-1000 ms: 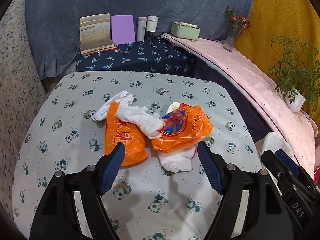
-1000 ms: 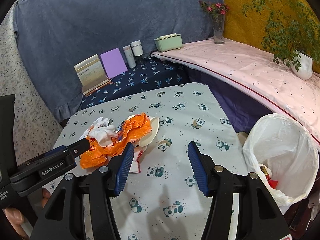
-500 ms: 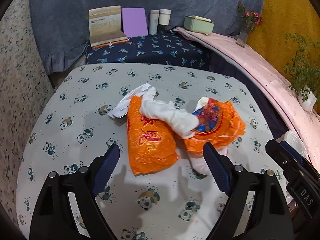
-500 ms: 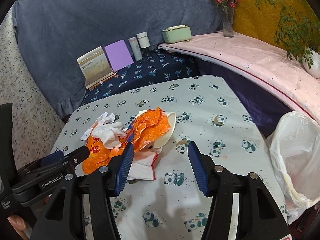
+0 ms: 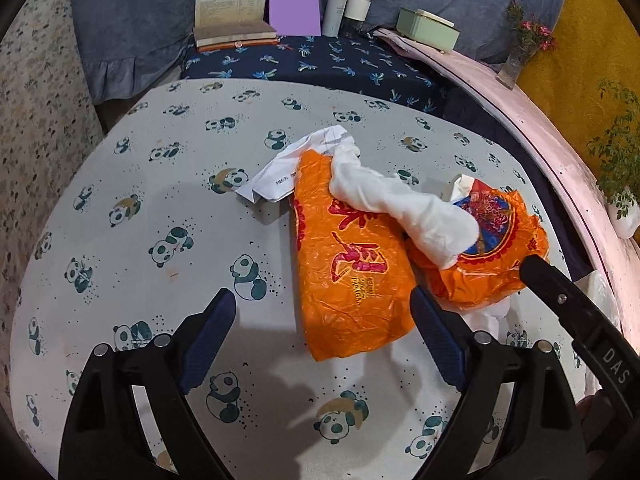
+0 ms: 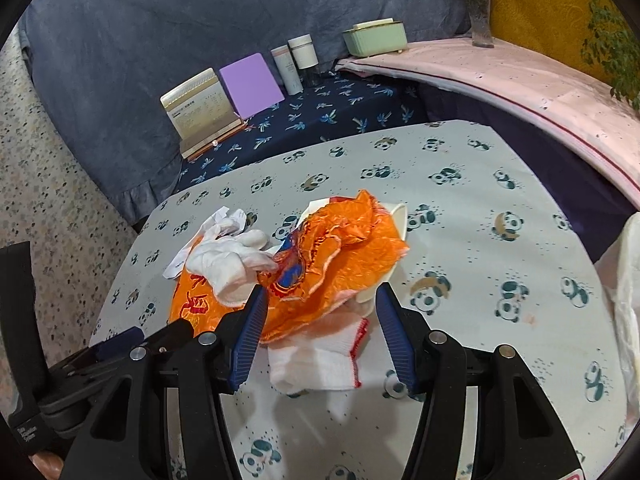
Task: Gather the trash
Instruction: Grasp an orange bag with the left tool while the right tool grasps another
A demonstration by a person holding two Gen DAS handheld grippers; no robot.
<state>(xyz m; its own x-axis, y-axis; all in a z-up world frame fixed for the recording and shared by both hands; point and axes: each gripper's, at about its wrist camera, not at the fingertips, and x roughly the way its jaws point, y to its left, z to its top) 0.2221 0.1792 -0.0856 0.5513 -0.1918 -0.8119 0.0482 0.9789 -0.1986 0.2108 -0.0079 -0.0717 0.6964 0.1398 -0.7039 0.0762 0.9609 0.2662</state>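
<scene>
Left gripper [image 5: 322, 320] jaws opening wide, nothing pinched — flat orange bag [image 5: 352, 264] lies partly between fingers. Right gripper [image 6: 318, 328] half-spread, empty, straddling red-trimmed white glove [image 6: 316, 364] and crumpled orange bag [image 6: 340, 264]. Trash pile mid-tabletop on panda cloth [image 5: 160, 184]; white glove [image 5: 404, 208] draped over bags, paper slip [image 5: 276, 180] behind. White bin bag [image 6: 624, 280] off right edge. Book [image 5: 230, 8], purple card [image 5: 294, 6], jars at far side.
</scene>
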